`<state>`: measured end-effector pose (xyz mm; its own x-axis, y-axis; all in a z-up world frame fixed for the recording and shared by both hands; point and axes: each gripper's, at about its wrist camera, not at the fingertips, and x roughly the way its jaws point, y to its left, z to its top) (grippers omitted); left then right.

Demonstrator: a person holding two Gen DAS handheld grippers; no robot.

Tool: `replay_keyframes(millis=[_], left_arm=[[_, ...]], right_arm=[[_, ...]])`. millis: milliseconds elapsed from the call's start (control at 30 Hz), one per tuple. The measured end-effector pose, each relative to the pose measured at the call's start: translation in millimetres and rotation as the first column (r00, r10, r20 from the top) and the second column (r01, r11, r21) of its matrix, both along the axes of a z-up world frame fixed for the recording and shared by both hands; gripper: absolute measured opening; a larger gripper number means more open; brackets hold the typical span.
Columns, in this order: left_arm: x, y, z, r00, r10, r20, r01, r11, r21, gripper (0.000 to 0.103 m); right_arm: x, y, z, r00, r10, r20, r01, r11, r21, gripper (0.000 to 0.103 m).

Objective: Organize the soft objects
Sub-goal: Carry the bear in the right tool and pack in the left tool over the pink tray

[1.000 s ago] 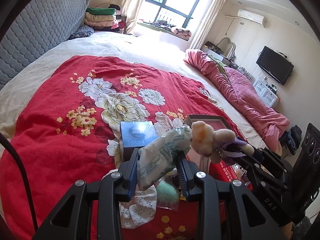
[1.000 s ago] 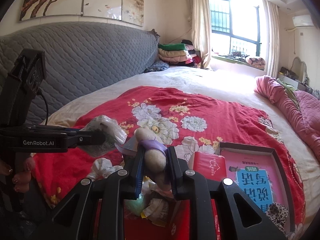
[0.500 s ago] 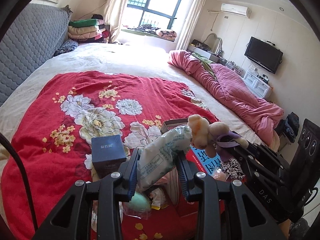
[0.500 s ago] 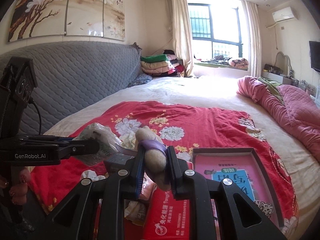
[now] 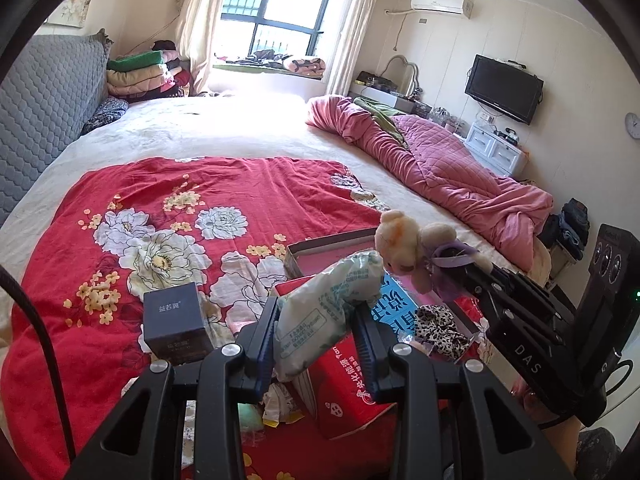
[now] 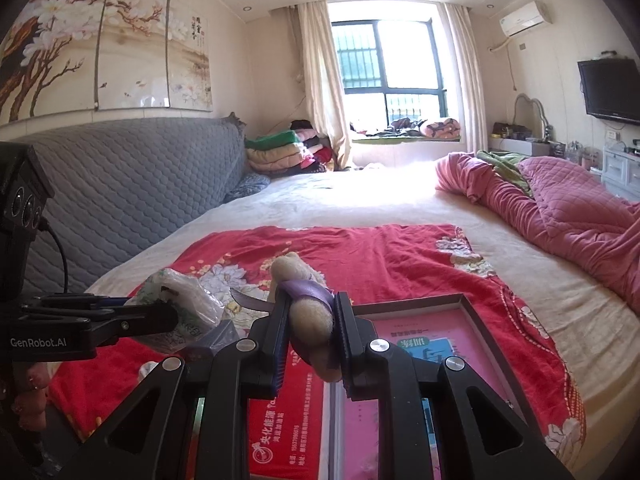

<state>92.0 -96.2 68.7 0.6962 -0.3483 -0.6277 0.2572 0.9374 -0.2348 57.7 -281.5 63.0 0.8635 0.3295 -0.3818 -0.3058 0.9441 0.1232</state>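
We are gripping a soft white packet (image 5: 324, 312) in the left gripper (image 5: 316, 332), its fingers pressing the packet's sides at lower centre of the left view, above the red blanket (image 5: 224, 200). The right gripper (image 6: 310, 332) is clamping a cream plush bear (image 6: 306, 320) (a purple ribbon wraps its middle), fingers narrow around its body at lower centre of the right view. In the left view the bear is sitting right of centre, just beside the packet's top. Below both, we are seeing an open box (image 6: 472, 320) with a pink booklet, a red pack (image 6: 286, 420) beside it, and a dark cube box (image 5: 174, 324) at lower left.
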Motion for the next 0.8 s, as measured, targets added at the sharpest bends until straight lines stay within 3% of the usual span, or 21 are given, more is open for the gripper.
replay_keyframes(millis=[800], left_arm=[[13.4, -78.3, 4.9, 0.993, -0.117, 0.004, 0.117, 0.992, 0.047, 0.035]], right_arm=[[-8.0, -81.1, -5.6, 0.980, -0.198, -0.010, 0.198, 0.978, 0.059, 0.022]])
